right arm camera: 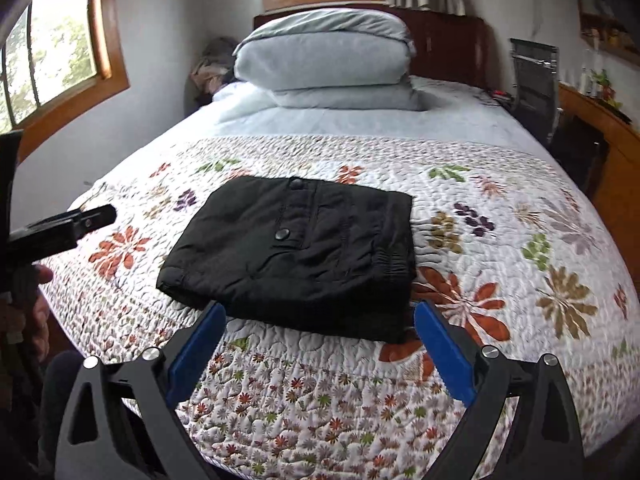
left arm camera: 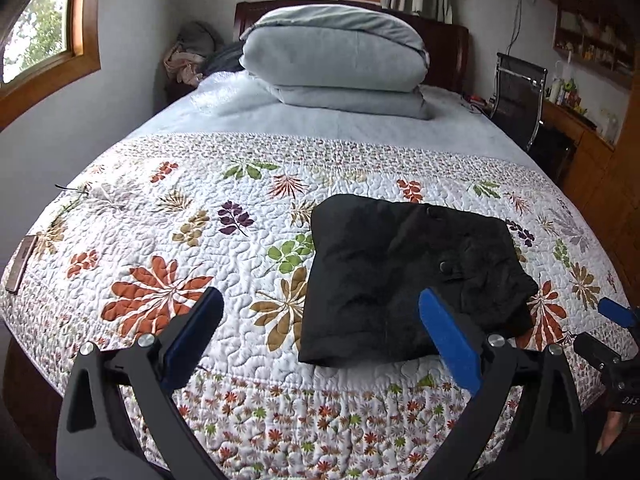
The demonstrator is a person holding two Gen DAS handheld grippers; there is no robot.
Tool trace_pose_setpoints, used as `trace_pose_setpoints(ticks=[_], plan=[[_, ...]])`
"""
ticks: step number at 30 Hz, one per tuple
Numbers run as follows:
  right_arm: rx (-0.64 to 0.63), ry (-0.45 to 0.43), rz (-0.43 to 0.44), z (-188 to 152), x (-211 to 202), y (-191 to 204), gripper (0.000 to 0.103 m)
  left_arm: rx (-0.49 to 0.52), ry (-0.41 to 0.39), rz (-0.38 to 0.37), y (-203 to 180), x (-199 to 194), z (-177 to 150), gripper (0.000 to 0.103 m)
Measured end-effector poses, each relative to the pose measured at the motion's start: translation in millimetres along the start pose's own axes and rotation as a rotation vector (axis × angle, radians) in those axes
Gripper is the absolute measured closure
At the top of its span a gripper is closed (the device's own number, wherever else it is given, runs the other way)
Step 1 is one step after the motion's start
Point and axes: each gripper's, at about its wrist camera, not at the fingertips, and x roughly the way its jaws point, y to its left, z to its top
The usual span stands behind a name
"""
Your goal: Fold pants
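Observation:
Black pants (left arm camera: 404, 276) lie folded into a compact rectangle on the floral quilt near the foot of the bed; they also show in the right wrist view (right arm camera: 296, 252), snap buttons facing up. My left gripper (left arm camera: 320, 304) is open and empty, above the quilt at the pants' left near edge. My right gripper (right arm camera: 316, 318) is open and empty, its blue pads (right arm camera: 440, 352) just short of the pants' near edge. The right gripper's blue tip (left arm camera: 616, 312) shows at the far right of the left view.
The floral quilt (left arm camera: 180, 240) covers the bed's near half. Stacked grey bedding (left arm camera: 332, 60) sits at the headboard. A black chair (left arm camera: 520, 100) and a wooden desk (left arm camera: 580, 128) stand right of the bed. Windows are at the left and back.

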Motion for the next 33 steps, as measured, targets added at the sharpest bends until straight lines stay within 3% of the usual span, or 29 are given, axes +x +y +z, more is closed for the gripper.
trace_pose_setpoints(ticks=[4, 10, 14, 15, 18, 19, 23, 33], plan=[[0.041, -0.038, -0.023, -3.8, -13.6, -1.0, 0.004, 0.006, -0.001, 0.024, -2.4, -9.2, -7.5, 0.005], [0.003, -0.058, -0.062, -8.6, -31.0, 9.6, 0.004, 0.049, -0.008, 0.053, -8.0, -26.5, -25.4, 0.003], [-0.025, -0.065, -0.062, -15.0, -45.1, 21.2, 0.004, -0.002, -0.009, -0.022, -2.2, -43.0, -41.7, 0.003], [-0.032, -0.069, -0.063, -17.0, -49.9, 24.4, 0.004, -0.010, -0.005, -0.008, -1.8, -47.2, -46.8, 0.003], [-0.043, -0.076, -0.063, -20.6, -59.2, 31.1, 0.004, 0.057, -0.032, 0.169, -11.6, -60.2, -56.3, 0.003], [-0.043, -0.080, -0.061, -21.6, -63.0, 33.3, 0.004, 0.067, -0.046, 0.168, -13.4, -66.0, -58.9, 0.003], [-0.041, -0.098, -0.052, -20.9, -76.9, 40.2, 0.004, 0.022, -0.026, 0.031, -11.5, -82.0, -61.7, 0.003], [-0.020, -0.126, -0.073, -24.3, -99.5, 49.5, 0.004, 0.069, -0.042, 0.065, -18.1, -110.8, -67.3, 0.003]])
